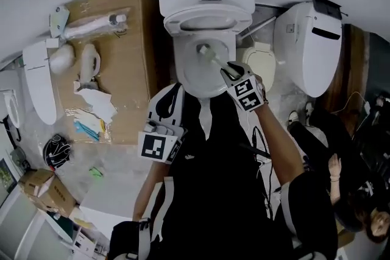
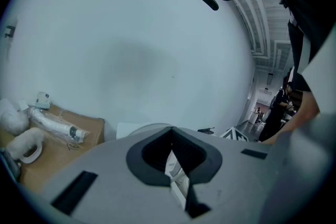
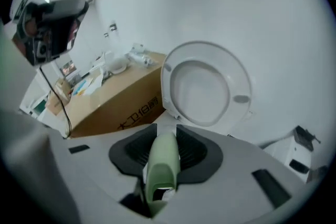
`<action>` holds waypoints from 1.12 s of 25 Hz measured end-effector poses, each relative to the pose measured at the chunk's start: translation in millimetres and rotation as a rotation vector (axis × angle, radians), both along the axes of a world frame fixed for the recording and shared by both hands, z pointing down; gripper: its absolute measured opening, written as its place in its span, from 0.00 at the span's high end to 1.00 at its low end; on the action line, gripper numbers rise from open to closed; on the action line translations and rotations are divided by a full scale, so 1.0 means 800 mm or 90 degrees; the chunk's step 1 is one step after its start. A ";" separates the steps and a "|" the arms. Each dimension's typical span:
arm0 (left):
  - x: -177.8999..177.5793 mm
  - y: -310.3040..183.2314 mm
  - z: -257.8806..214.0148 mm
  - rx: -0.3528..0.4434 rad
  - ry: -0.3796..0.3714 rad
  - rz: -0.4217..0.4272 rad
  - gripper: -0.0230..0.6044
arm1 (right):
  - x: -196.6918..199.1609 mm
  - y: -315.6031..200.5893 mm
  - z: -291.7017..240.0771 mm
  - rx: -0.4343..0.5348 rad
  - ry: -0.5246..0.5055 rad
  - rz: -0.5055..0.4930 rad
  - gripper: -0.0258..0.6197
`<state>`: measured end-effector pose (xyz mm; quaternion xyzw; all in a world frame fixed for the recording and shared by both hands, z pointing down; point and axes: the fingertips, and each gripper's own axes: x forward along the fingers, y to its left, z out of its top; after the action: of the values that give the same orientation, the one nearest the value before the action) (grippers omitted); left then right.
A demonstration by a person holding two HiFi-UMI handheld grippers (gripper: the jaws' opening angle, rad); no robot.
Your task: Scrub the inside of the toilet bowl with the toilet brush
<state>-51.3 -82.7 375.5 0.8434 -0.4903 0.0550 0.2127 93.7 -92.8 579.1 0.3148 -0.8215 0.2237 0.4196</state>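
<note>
The white toilet (image 1: 207, 6) stands at the top middle of the head view with its lid up. My right gripper (image 1: 230, 72) hovers over the front right rim of the bowl (image 1: 189, 79), shut on the pale green handle (image 1: 217, 61) of the toilet brush. The brush head (image 1: 204, 51) is down inside the bowl. In the right gripper view the green handle (image 3: 161, 165) sits clamped between the jaws of the right gripper (image 3: 163, 157), with the raised lid (image 3: 205, 84) beyond. My left gripper (image 1: 159, 128) is held near my body, jaws together and empty, and the left gripper (image 2: 172, 160) faces the bare wall.
A large cardboard box (image 1: 131, 88) with wrapped parts on top stands just left of the toilet. A second toilet (image 1: 311, 45) and a loose seat (image 1: 262, 64) stand to the right. White toilet pieces (image 1: 39, 79) and a small carton (image 1: 46, 186) lie left. A person (image 1: 359, 204) sits at the lower right.
</note>
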 end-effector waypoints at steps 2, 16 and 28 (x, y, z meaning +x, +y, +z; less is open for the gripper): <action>0.005 -0.004 -0.022 0.012 0.004 0.012 0.95 | 0.014 0.001 -0.048 0.000 -0.029 0.070 0.77; 0.044 -0.024 -0.152 0.088 0.005 0.045 0.95 | 0.083 0.009 -0.319 0.148 -0.158 0.292 0.77; 0.083 -0.021 -0.177 0.122 0.012 0.080 0.95 | 0.094 0.045 -0.373 0.169 -0.191 0.315 0.77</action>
<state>14.7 -99.8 234.0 0.8894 -0.4375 0.0133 0.1320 168.9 -57.2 280.6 0.5204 -0.7948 0.2537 0.1817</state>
